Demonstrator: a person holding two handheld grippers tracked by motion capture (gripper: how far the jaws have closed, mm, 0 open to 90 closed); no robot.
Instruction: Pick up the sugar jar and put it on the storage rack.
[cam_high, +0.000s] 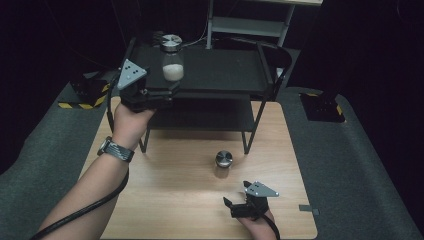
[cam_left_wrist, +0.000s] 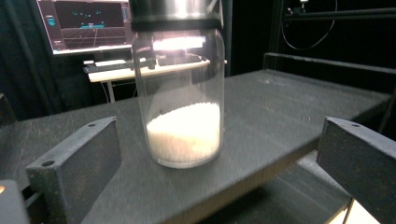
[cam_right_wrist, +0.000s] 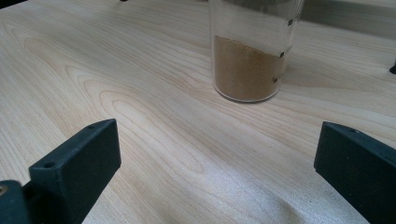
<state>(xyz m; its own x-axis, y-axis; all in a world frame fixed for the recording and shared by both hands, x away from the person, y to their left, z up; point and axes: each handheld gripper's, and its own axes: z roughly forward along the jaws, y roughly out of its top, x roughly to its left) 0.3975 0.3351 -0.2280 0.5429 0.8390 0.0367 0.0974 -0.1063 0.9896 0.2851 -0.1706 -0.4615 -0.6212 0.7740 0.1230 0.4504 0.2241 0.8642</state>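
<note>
Left gripper (cam_left_wrist: 215, 172) spread wide before jar (cam_left_wrist: 180, 93) on black shelf (cam_left_wrist: 289, 107), dark room w/ monitor (cam_left_wrist: 84, 23); jar clear, white grains, metal lid

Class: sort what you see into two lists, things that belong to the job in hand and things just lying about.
In the job:
- jar of white grains on the black shelf
- jar of brown powder on the wooden table
- left gripper, open
- right gripper, open

Lying about:
- monitor
- yellow-and-black striped block
</note>
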